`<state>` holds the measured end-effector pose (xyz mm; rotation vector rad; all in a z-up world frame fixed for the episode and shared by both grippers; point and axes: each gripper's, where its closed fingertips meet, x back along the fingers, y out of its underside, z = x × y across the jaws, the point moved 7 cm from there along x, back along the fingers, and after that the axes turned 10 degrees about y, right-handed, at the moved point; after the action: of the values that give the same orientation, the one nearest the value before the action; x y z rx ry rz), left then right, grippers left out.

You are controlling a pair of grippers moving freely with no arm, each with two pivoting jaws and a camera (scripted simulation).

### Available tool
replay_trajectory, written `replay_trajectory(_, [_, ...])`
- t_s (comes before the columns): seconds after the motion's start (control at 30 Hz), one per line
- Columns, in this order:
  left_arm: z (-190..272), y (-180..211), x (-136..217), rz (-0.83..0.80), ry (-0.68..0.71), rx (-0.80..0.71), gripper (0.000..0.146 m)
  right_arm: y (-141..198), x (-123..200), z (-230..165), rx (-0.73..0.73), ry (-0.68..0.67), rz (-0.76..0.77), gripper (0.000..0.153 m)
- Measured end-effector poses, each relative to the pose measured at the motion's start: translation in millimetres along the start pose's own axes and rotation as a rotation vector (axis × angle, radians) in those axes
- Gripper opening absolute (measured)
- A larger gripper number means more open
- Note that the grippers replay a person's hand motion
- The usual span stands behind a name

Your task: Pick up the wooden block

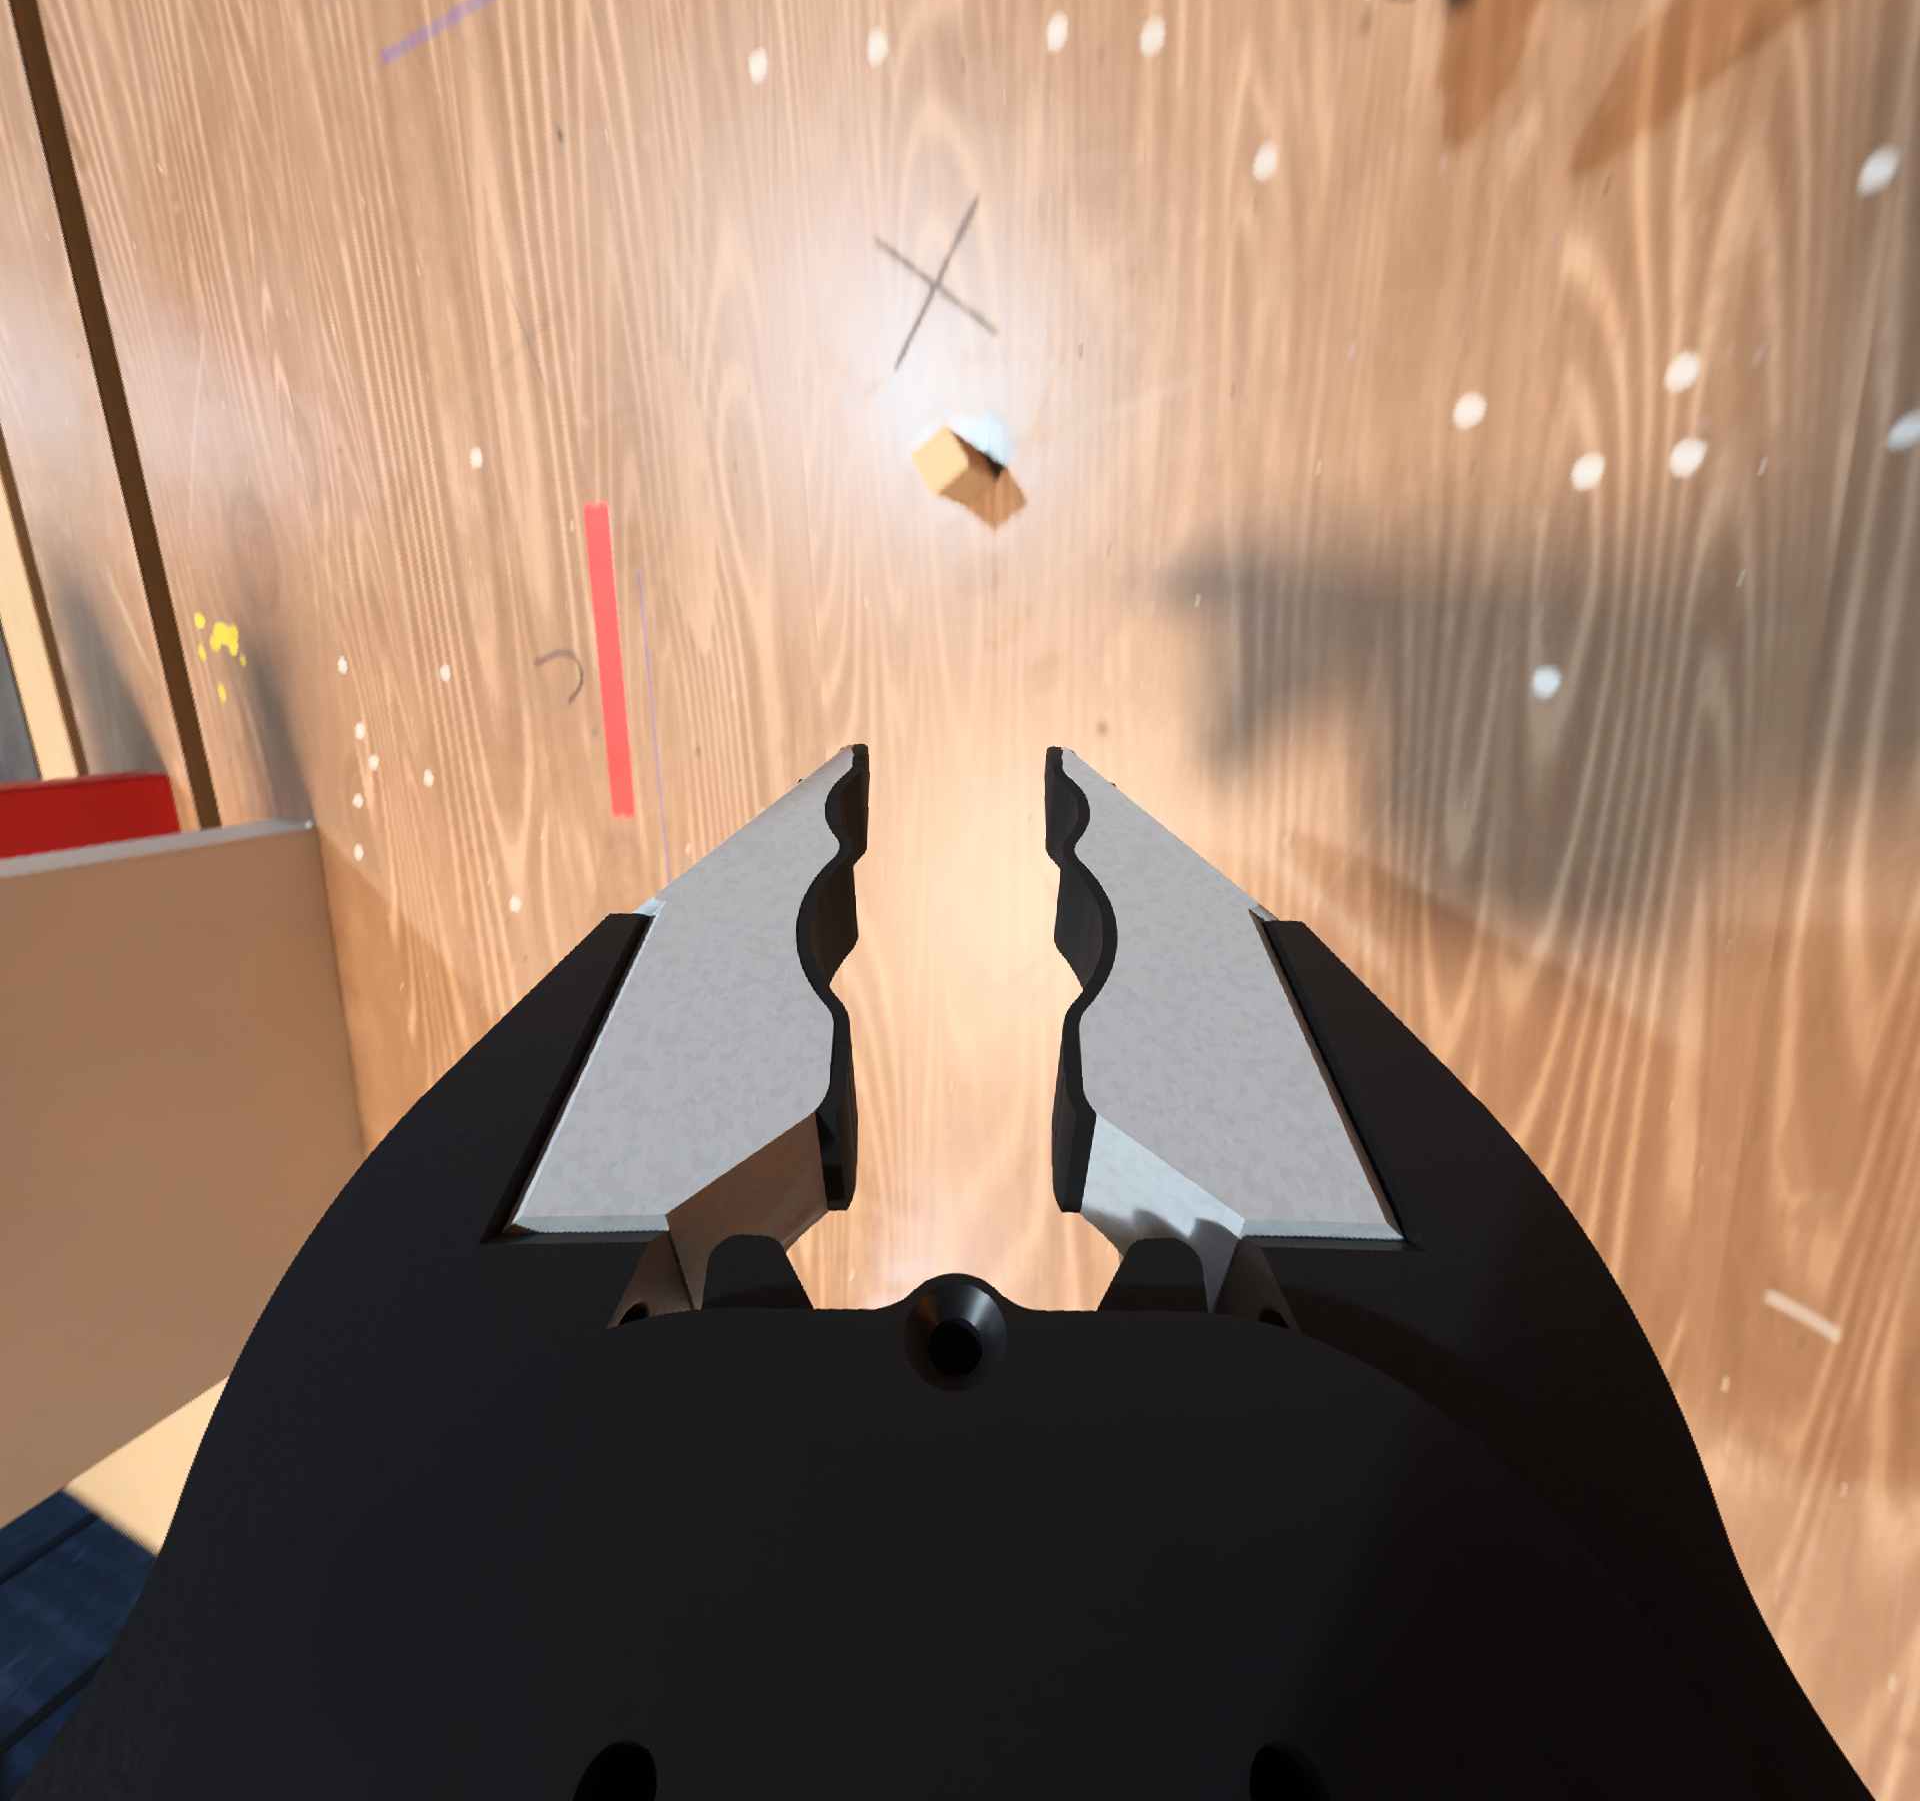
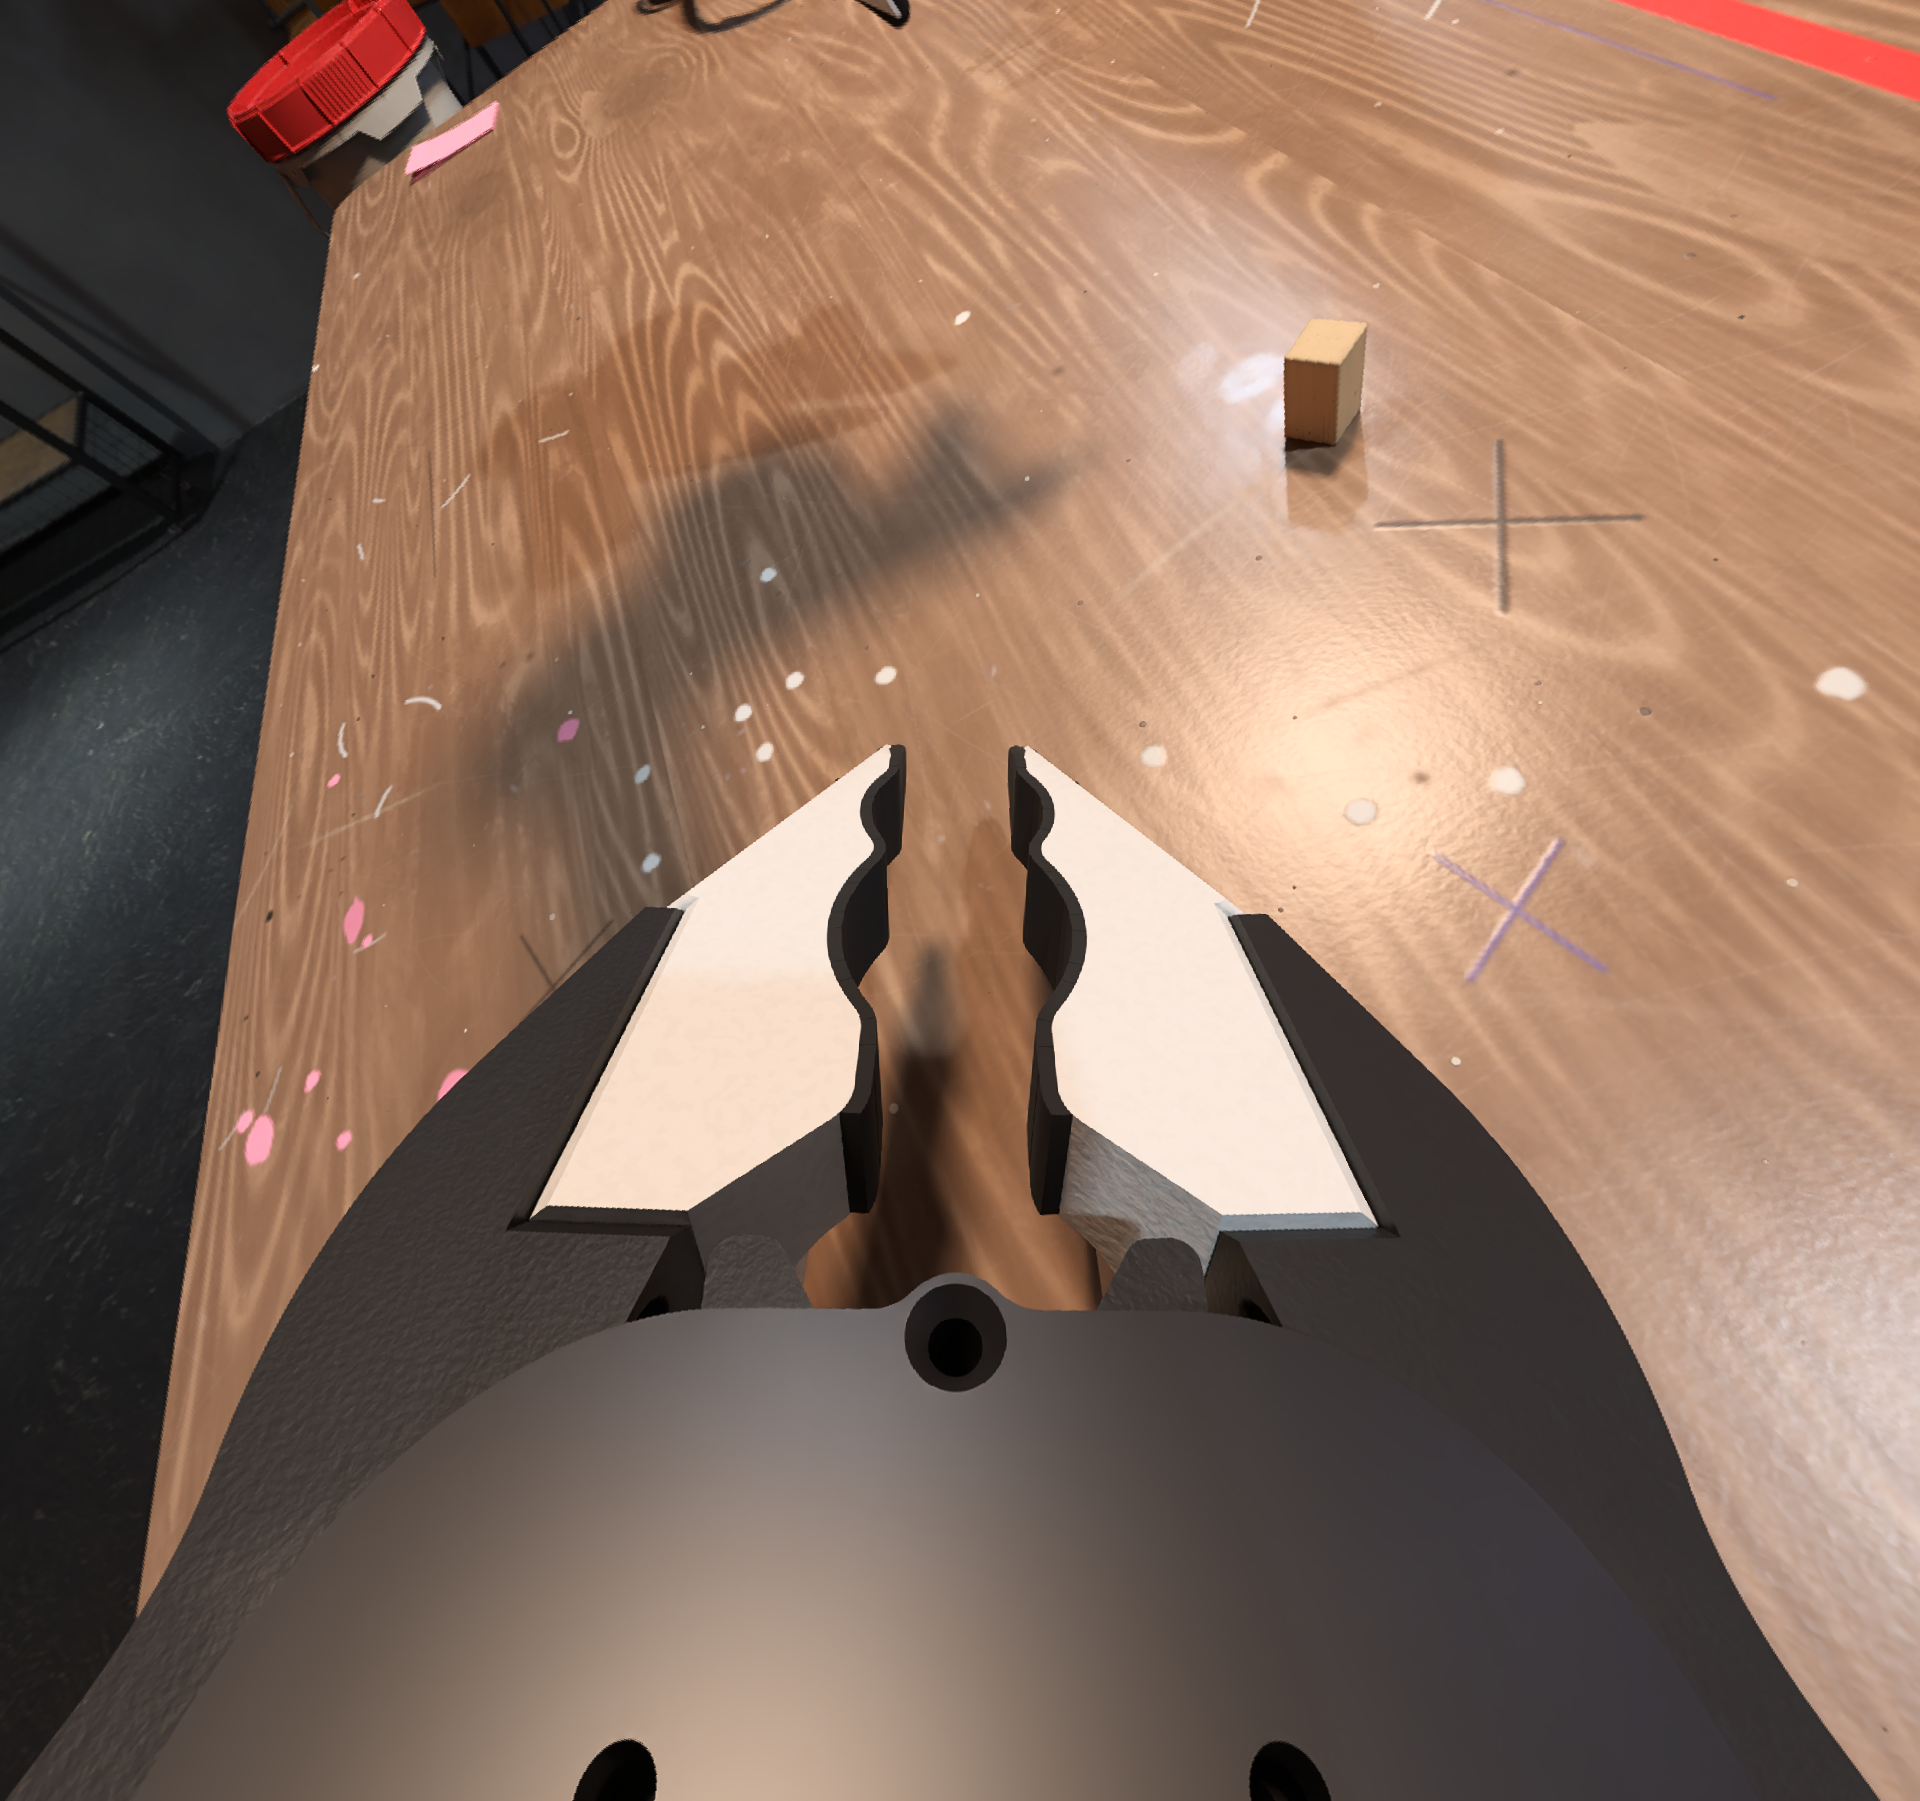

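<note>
Wood-grain tabletop [image 2: 727, 317] w/ paint specks, pencil crosses. Red tape strip [image 2: 1745, 26] lies flat toward the far right edge. Pink sticky pad [image 2: 452, 141] sits at the far left corner; red-lidded tub [image 2: 332, 78] stands just off that corner, below the table edge.

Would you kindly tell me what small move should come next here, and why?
Probably ease the left gripper straight forward toward the wooden block. Its fingers are open and empty, the block lies almost dead ahead on the table, untouched, while the right gripper points to one side of it.
</note>
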<state>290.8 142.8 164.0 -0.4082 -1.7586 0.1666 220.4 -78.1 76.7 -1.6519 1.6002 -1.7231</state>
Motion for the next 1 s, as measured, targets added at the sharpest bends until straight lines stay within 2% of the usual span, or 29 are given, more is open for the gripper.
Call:
replay_trajectory(0.17, [-1, -27, -27, 0.102, -0.009, 0.069, 0.037, 0, 0, -3, 0.029, 0.010, -0.006, 0.020])
replay_trajectory(0.3, [-3, -41, -56, 0.128, -0.022, 0.188, 0.037, 1, -1, -4, 0.044, 0.020, -0.012, 0.020])
replay_trajectory(0.43, [-13, -41, -81, 0.144, -0.054, 0.342, 0.032, 1, -1, -4, 0.051, 0.028, -0.014, 0.020])
replay_trajectory(0.5, [-15, -39, -91, 0.193, -0.019, 0.432, 0.031, 1, -1, -5, 0.055, 0.031, -0.017, 0.020])
replay_trajectory(0.67, [-19, -34, -107, 0.227, -0.022, 0.560, 0.032, 1, -1, -5, 0.059, 0.036, -0.019, 0.020])
replay_trajectory(0.93, [-21, -33, -121, 0.240, -0.003, 0.624, 0.033, 1, -1, -6, 0.062, 0.036, -0.015, 0.020])
replay_trajectory(1.0, [-20, -33, -122, 0.239, -0.025, 0.619, 0.030, 1, -1, -6, 0.062, 0.036, -0.015, 0.020])
